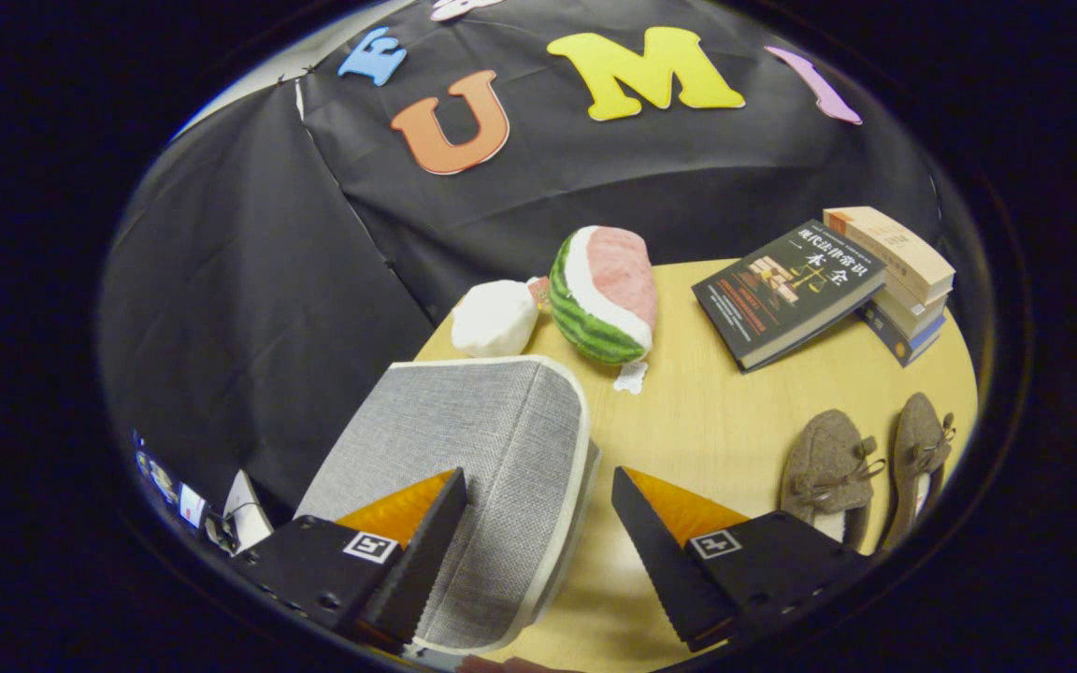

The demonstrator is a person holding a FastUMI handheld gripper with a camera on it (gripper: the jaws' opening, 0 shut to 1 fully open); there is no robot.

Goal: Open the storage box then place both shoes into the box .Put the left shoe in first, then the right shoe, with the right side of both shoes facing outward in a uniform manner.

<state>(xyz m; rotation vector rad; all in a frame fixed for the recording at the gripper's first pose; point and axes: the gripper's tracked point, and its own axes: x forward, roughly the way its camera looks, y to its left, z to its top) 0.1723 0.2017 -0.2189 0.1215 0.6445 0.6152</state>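
The grey fabric storage box with pale trim sits closed at the near left edge of the light wooden table, its lid lying directly under my left finger and reaching into the gap between both fingers. My claw hangs wide apart above it, gripping nothing. The two brown felt slip-on shoes with small bows lie side by side at the table's right edge, just beyond my right finger. Beyond the box, near the far edge, rest a plush watermelon slice and a white soft lump touching it. A dark book leans on a stack of books at the far right corner.
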